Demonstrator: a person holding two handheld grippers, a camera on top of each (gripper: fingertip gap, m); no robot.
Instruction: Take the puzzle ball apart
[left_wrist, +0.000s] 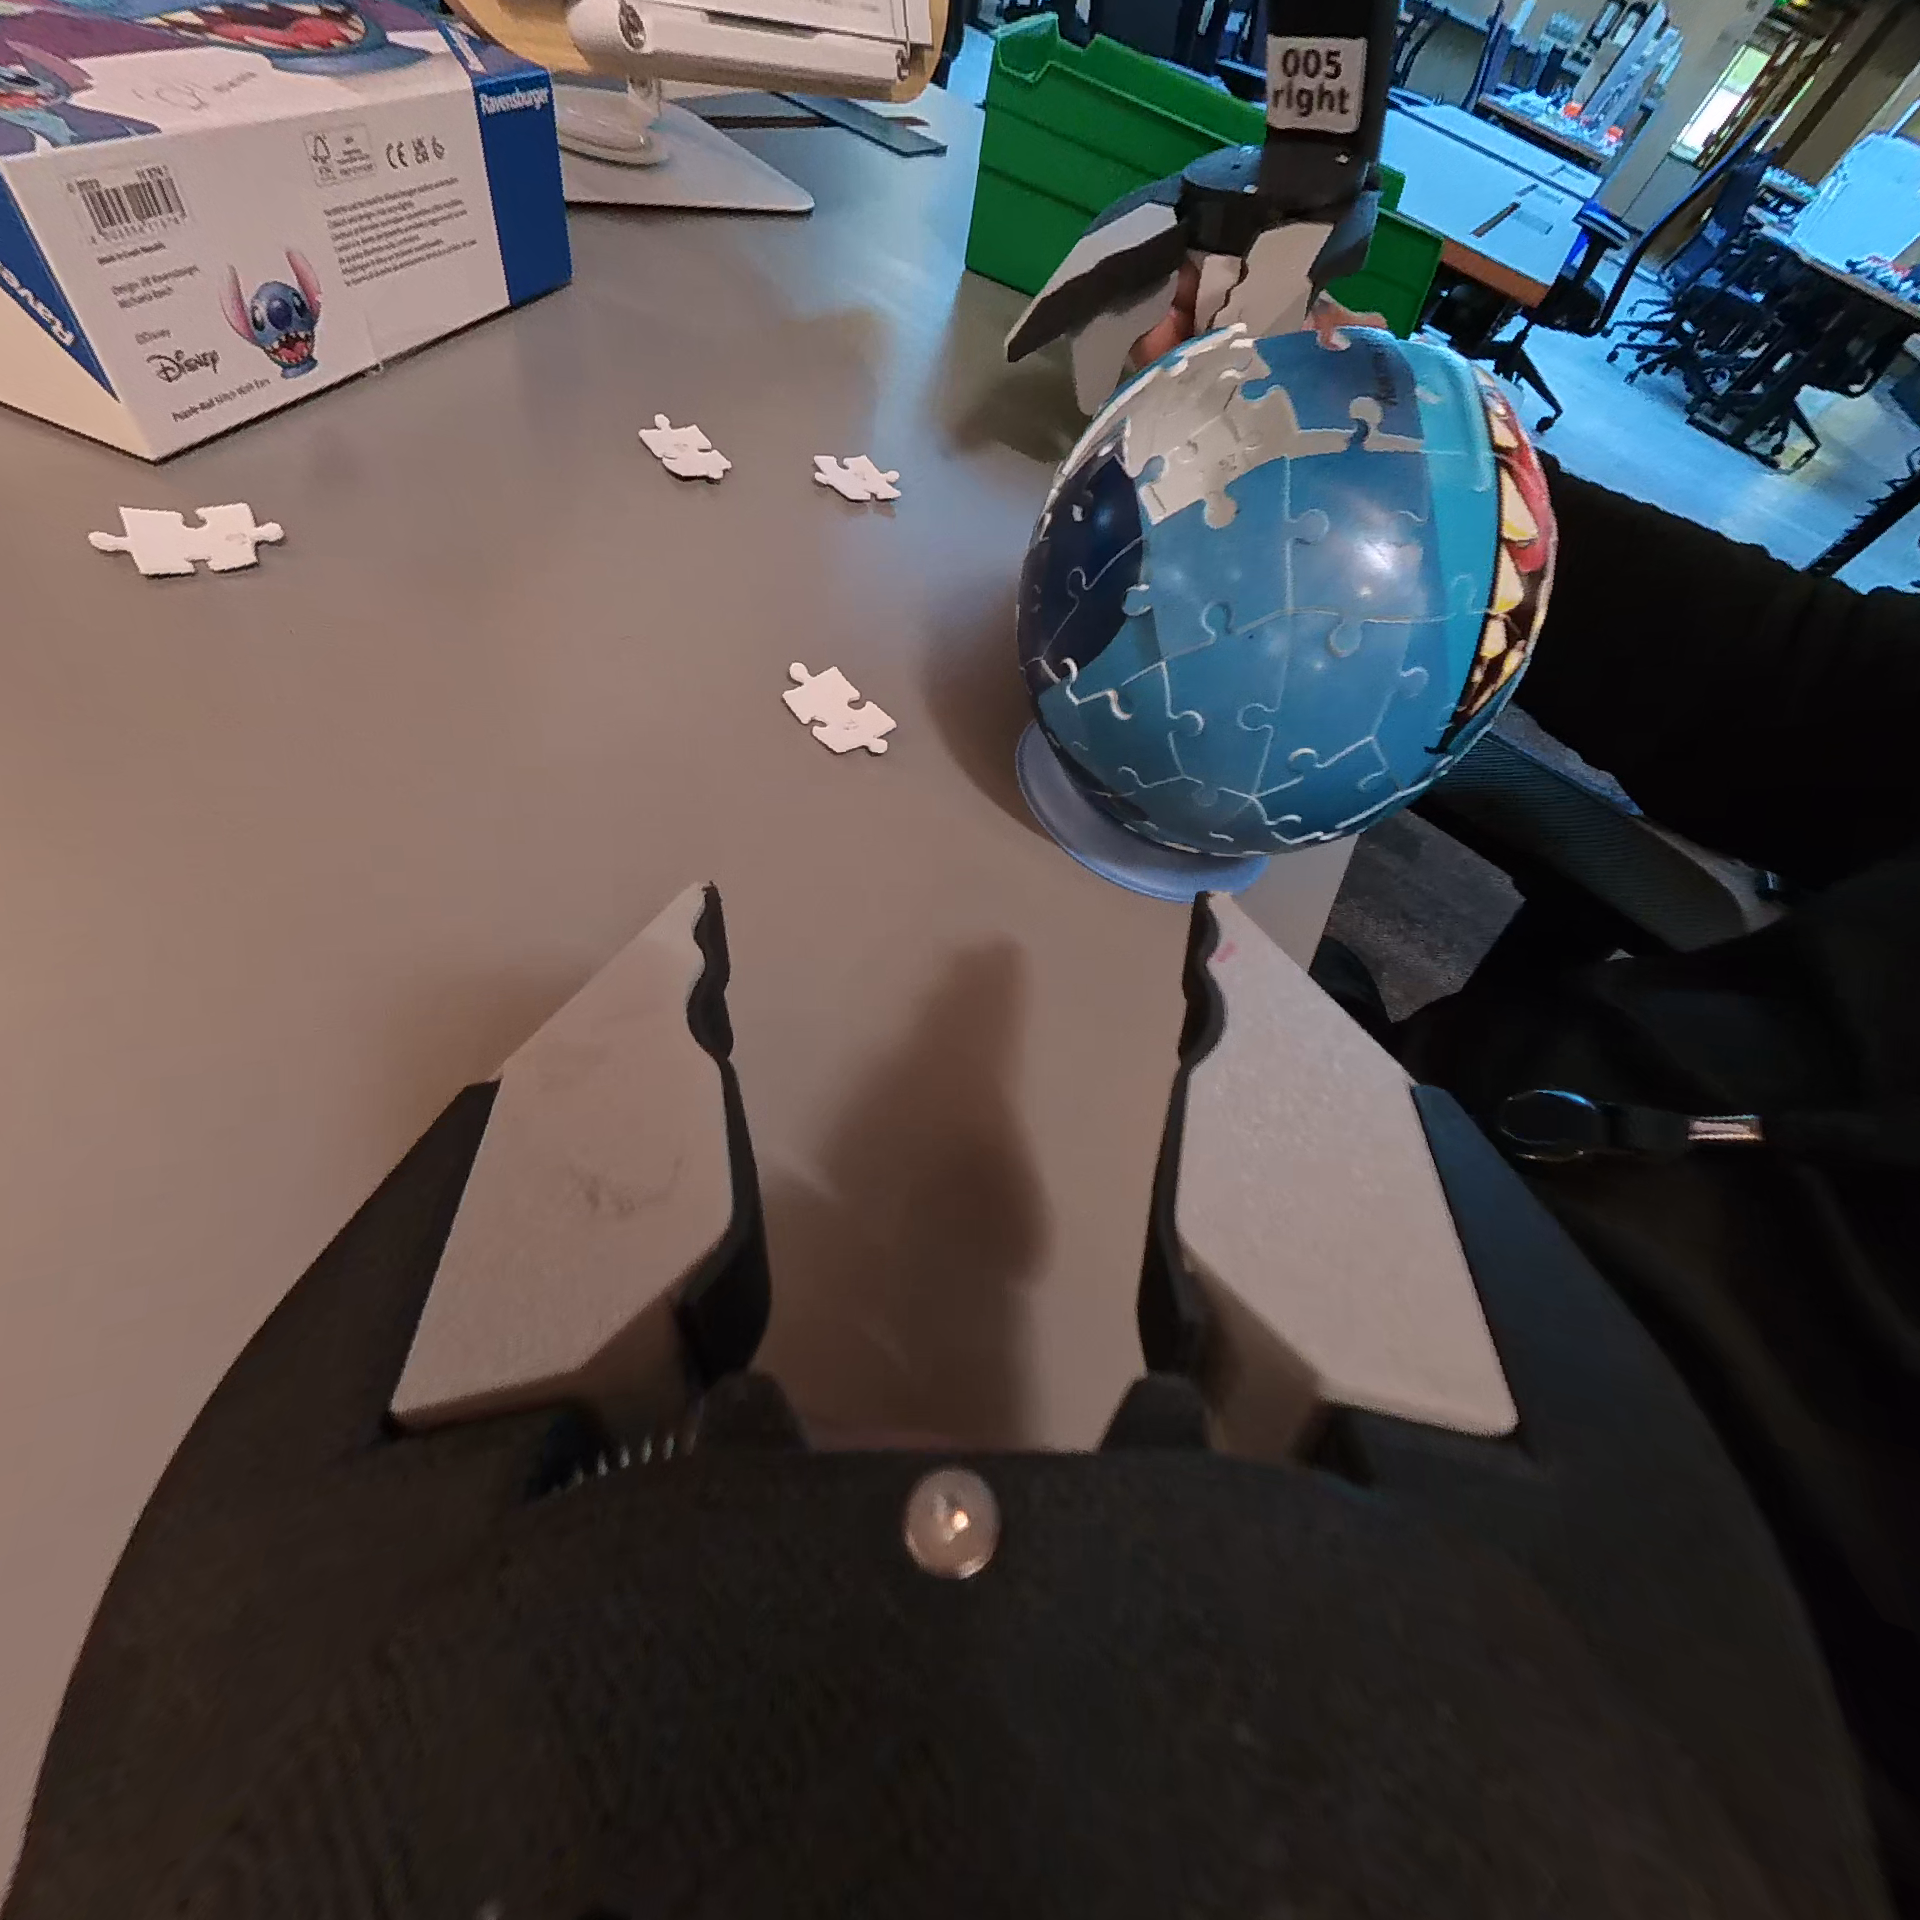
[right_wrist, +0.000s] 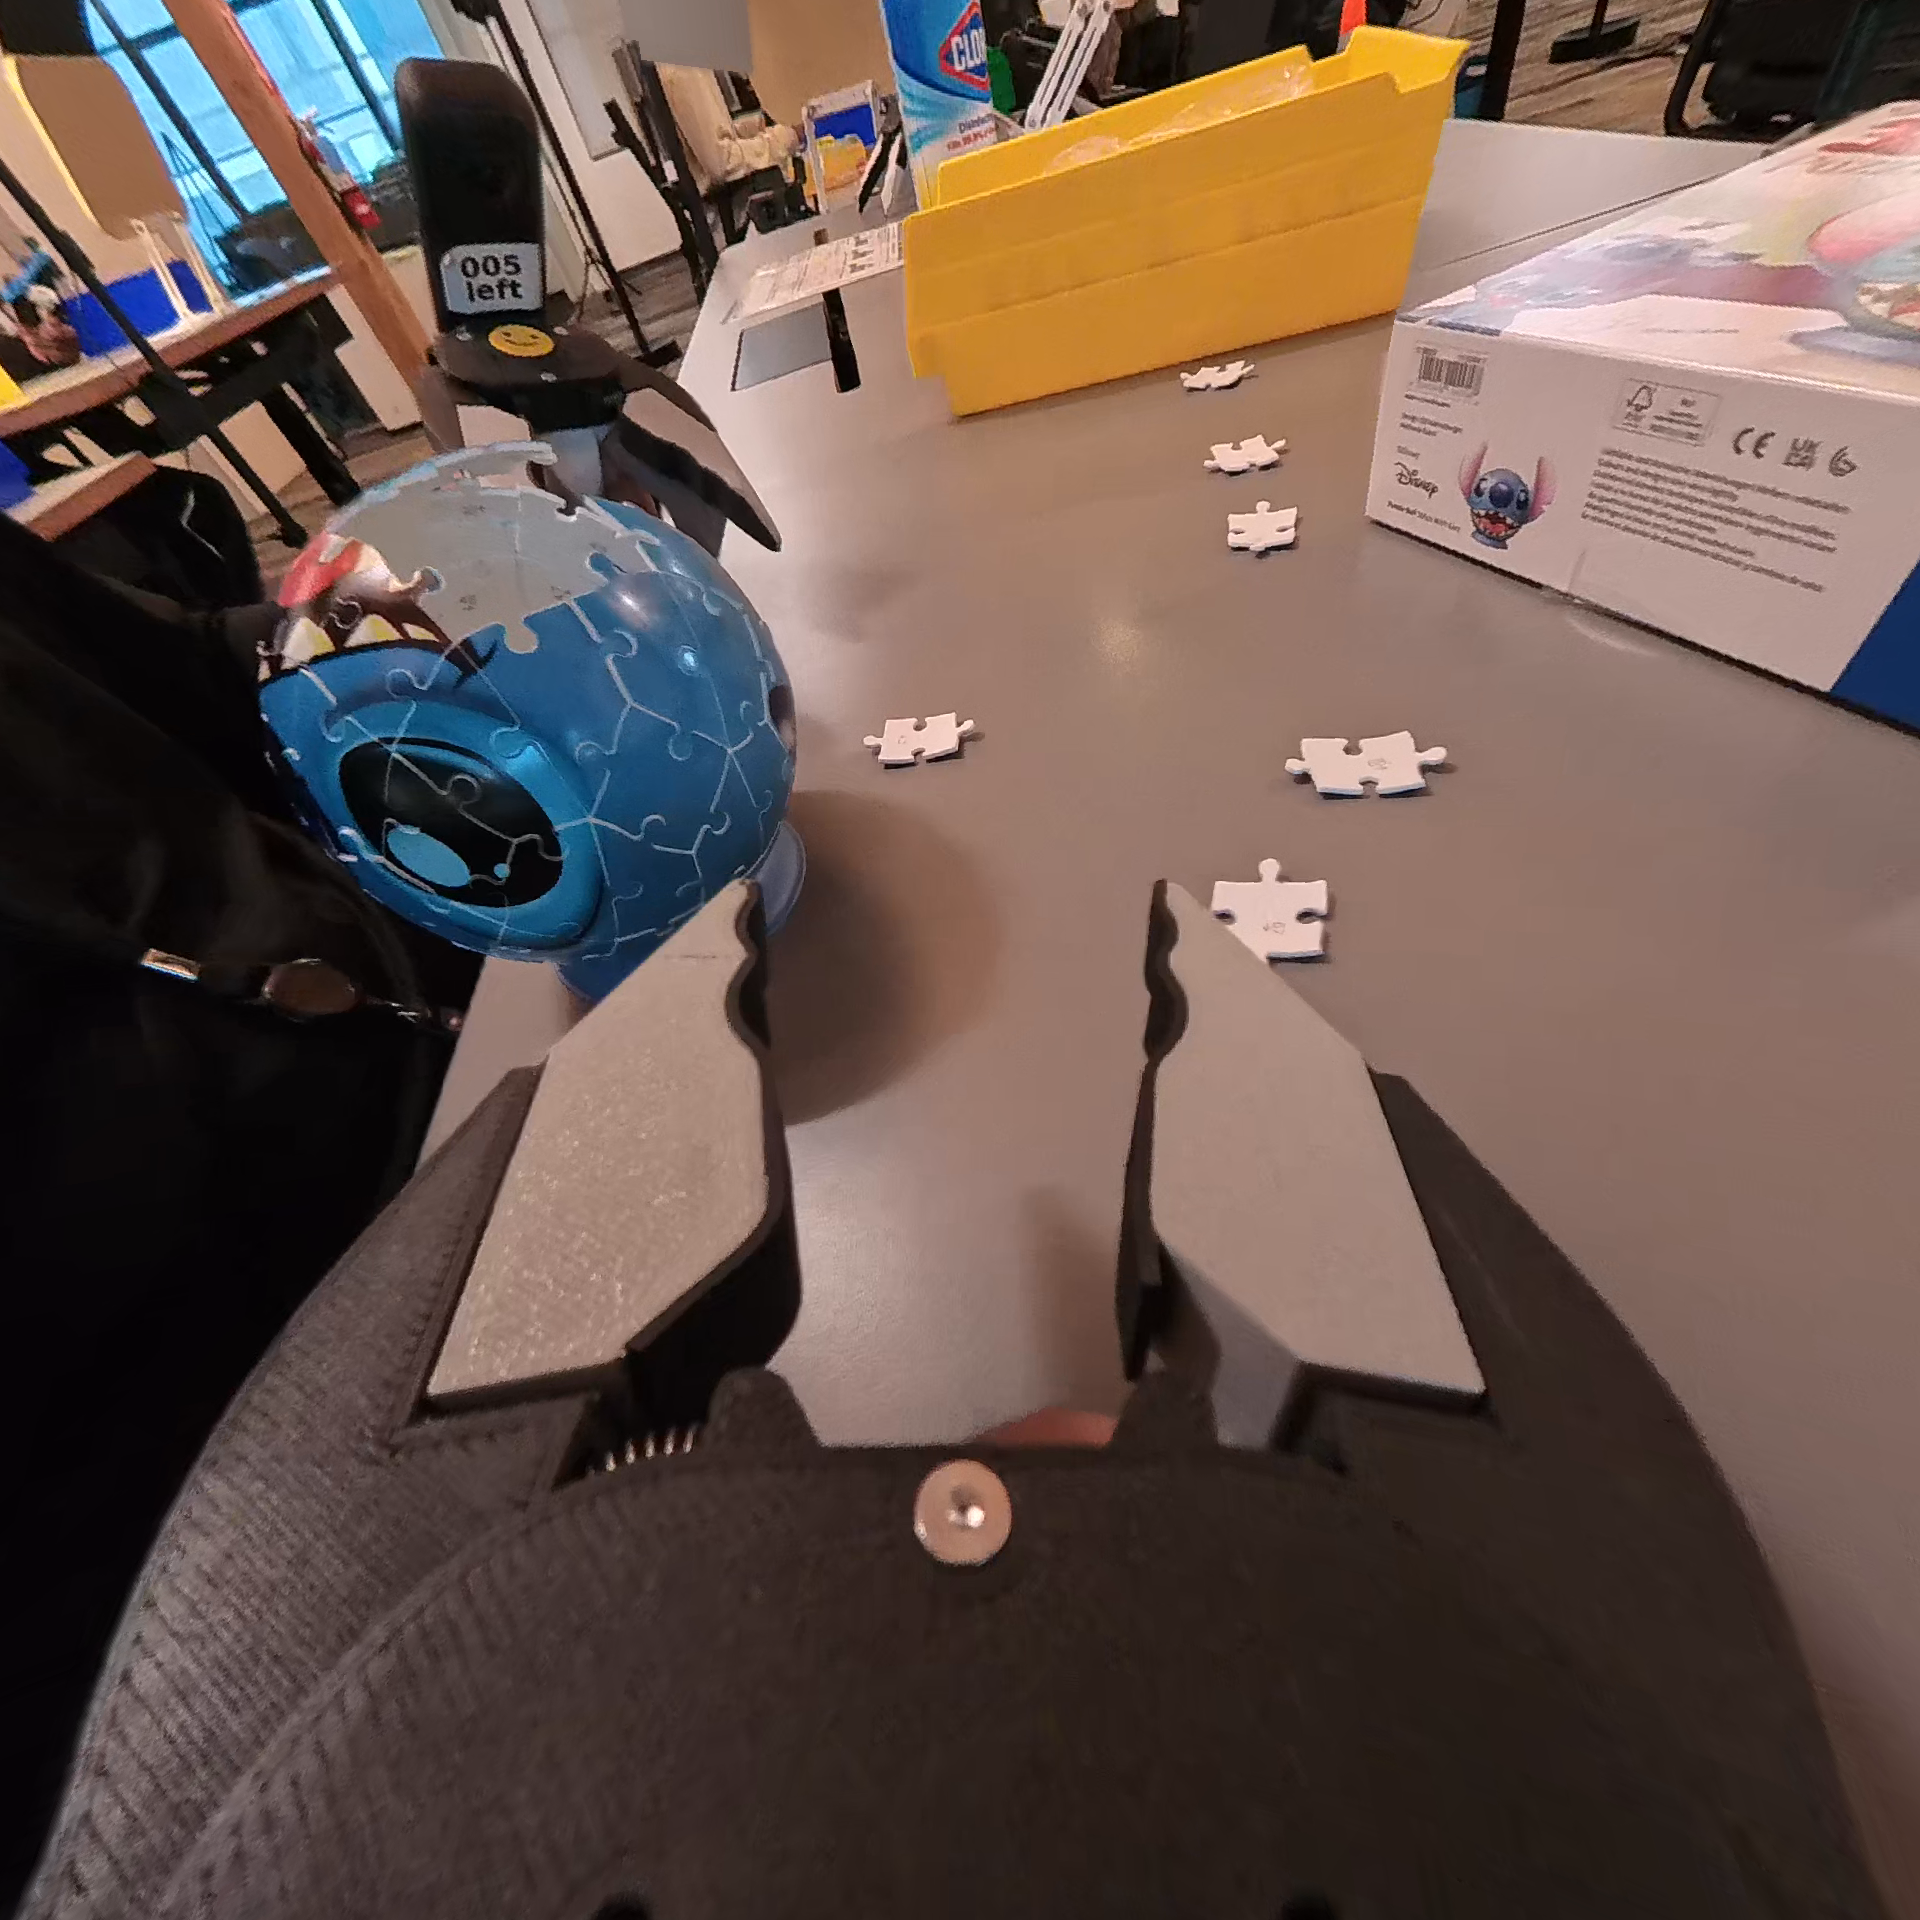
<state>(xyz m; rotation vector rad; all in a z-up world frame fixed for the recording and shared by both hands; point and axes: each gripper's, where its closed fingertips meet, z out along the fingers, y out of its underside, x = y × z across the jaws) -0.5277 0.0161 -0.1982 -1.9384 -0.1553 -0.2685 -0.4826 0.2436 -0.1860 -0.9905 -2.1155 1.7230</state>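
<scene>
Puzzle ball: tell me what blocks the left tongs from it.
Nothing visible. Bare table lies between the open left tongs and the puzzle ball; the loose pieces lie off to the side.

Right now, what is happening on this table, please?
A person with two grippers is taking a puzzle ball apart. The ball sits on its blue stand near the table edge, with a hole already open at its top. Several loose pieces lie white side up on the table, near the box. Both the left gripper and the right gripper are open and hold nothing.
</scene>
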